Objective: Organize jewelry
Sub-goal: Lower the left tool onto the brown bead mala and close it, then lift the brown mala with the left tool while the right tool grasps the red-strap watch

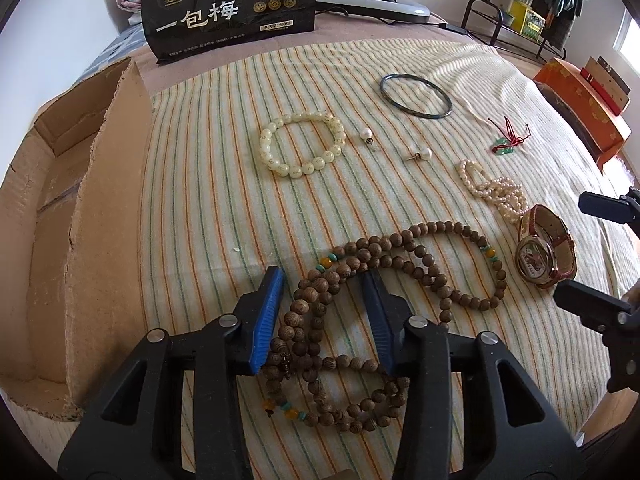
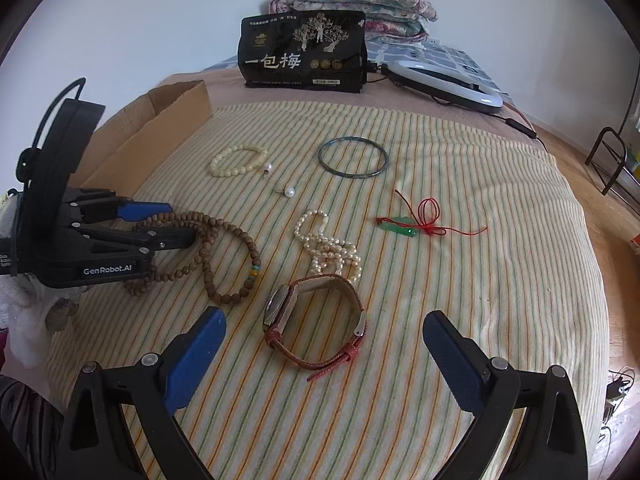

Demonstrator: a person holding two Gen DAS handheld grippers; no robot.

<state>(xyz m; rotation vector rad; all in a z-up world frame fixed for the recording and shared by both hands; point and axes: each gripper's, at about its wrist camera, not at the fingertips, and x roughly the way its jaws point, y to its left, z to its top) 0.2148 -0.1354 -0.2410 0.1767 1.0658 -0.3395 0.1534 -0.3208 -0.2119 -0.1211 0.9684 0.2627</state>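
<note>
A bed [image 2: 500,280] under a striped cream cloth [image 2: 440,360] carried a long brown wooden bead string [image 1: 400,264], a cream bead bracelet [image 1: 302,144], a dark thin bangle [image 1: 416,96], two pearl earrings [image 1: 418,155], a pearl strand [image 1: 496,192], a red-strapped wristwatch [image 2: 316,320], a green pendant on red cord [image 2: 404,228], a brown cardboard box [image 1: 80,200] and a black printed bag [image 2: 304,56].

Each camera looked steeply down along its own gripper, close over the bed [image 1: 208,184]. Both views shared the bead strand [image 1: 384,256] and watch [image 2: 316,320].
</note>
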